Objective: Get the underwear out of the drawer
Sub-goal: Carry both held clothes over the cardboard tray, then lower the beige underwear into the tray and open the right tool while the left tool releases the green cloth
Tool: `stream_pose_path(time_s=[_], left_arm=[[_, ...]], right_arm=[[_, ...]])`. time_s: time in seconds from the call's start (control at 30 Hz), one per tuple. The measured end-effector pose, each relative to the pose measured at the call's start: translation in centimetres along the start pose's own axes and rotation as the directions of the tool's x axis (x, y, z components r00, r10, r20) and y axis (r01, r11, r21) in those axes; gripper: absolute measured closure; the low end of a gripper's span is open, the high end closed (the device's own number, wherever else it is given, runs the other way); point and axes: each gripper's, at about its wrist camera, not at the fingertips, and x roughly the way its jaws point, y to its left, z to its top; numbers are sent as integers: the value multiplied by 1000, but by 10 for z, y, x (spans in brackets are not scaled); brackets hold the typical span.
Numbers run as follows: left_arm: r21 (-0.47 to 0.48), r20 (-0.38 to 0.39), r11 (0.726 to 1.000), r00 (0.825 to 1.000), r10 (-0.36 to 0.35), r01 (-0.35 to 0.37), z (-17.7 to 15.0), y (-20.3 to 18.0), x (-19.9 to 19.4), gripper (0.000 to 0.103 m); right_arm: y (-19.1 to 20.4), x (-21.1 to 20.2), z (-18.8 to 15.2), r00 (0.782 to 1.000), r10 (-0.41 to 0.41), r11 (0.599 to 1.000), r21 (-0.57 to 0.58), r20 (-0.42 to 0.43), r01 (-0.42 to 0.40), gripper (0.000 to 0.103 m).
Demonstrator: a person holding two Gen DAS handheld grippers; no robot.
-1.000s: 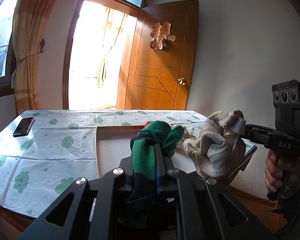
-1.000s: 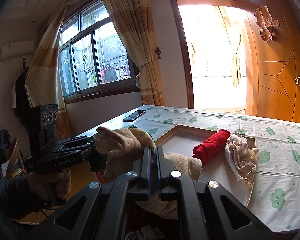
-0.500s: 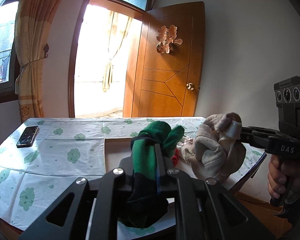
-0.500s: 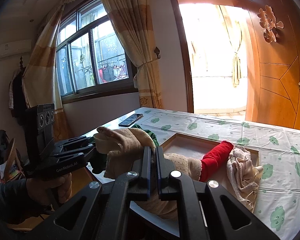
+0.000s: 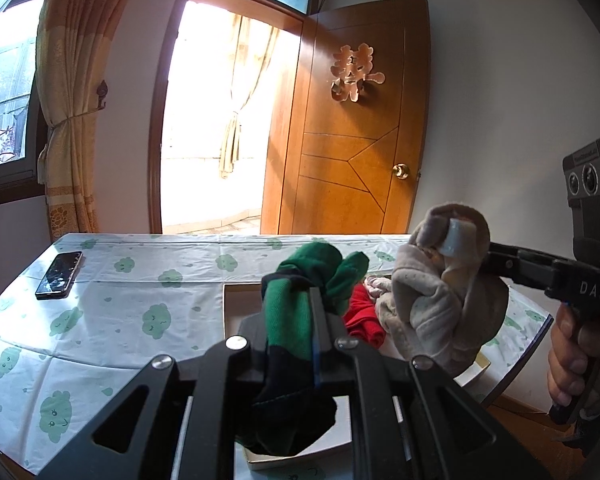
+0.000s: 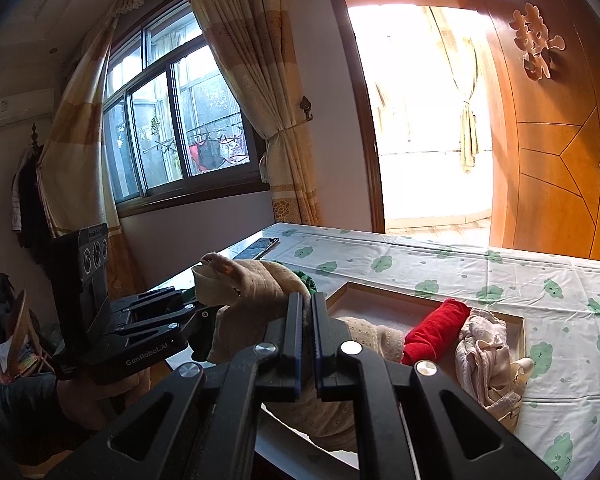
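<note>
Green knit fabric with a black band, a rolled pair of green underwear [image 5: 300, 300], is pinched tight in the left gripper [image 5: 314, 312], jaws closed right down on it, the dark end drooping below. Right gripper [image 6: 306, 320] is same deal: jaws nearly touching, clamped on a bunched beige underwear bundle [image 6: 260, 292] that wraps over the fingertips. Both bundles hang in the air above the near edge of the drawer [image 6: 380, 300], which is sitting pulled out on the cloud-print tablecloth [image 5: 140, 300]

So I'd say two pieces are out, but not set down anywhere yet. Left in the drawer: a red roll [image 6: 436, 332] and a pale pinkish crumpled piece [image 6: 484, 348] beside it, touching. Those are what's left to grab, I reckon

Hard to make out: whether anything else is in the drawer, since the grippers and bundles block the near part. Phone [image 5: 59, 274] lies well off toward the far left corner
</note>
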Motion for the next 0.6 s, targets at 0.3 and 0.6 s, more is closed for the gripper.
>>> stream_pose_path(time_s=[0.3,0.6], left_arm=[[-10,-27,1000,1000,13,-14,11,0,35,92],[-75,-88,995,994,63,-70,18,16,82,93]], right_arm=[[-17,47,0,997,-19,999,29,-71,21,98],[-52,93,13,991,-43,990,128,-124,59,98]])
